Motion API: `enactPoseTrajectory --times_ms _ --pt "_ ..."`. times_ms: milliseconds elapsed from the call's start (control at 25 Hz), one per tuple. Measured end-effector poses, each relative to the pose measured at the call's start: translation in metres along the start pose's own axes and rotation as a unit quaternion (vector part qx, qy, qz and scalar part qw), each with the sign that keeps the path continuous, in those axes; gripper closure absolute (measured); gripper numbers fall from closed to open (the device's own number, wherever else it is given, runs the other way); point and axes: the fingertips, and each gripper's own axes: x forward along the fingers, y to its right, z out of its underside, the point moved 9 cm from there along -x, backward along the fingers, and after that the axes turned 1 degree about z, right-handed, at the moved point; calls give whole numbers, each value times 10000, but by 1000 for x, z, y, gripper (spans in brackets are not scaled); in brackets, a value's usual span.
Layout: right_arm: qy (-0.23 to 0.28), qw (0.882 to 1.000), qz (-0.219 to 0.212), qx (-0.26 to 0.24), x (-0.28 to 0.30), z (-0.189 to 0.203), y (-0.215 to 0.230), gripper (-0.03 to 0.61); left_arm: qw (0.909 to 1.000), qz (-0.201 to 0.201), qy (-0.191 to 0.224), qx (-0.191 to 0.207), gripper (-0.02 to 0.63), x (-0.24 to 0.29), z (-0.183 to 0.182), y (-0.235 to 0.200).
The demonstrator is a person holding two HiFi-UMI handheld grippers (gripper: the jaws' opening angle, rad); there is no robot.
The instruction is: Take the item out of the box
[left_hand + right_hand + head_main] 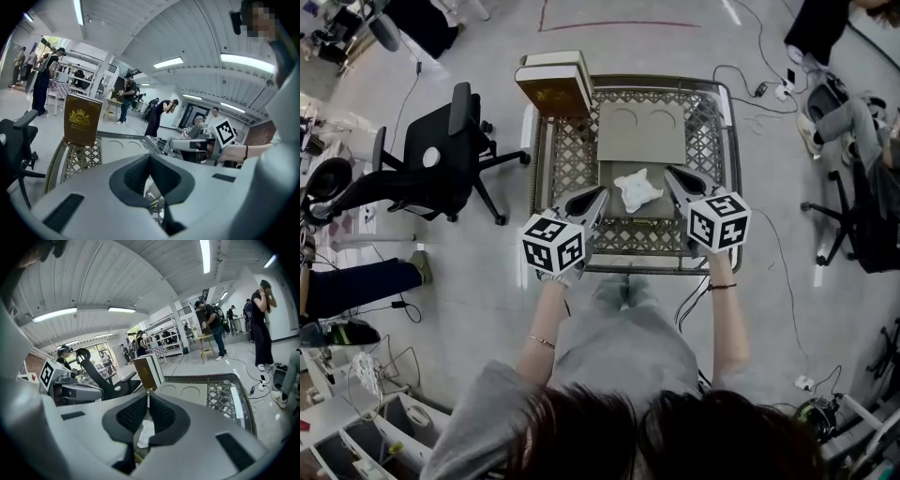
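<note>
Both closed, left gripper (601, 193), right gripper (669, 174), flanking white item (637, 190), perhaps paper

One table (712, 141) fills the upper centre of the head view. On it are one brown box (551, 86) at its upper left corner, one grey tray (640, 131) with two round hollows, and one white item (637, 190). There are two grippers, the left gripper (598, 195) and the right gripper (672, 176), carrying two marker cubes (553, 244). One black chair (441, 150) stands at the left, and another chair (853, 220) is at the right edge.
</note>
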Motion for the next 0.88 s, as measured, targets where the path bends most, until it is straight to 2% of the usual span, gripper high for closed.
enactPoseTrajectory --times_ms 360,560,880 --pt "-692 9970 -91 319 32 23 16 553 9993 36 -338 -140 597 25 12 -14" --pt "-922 9933 -109 684 46 35 25 493 9982 75 -543 -237 597 36 22 -22" --pt "-1517 9852 -156 783 70 57 36 441 9947 75 -921 -445 597 50 39 -33"
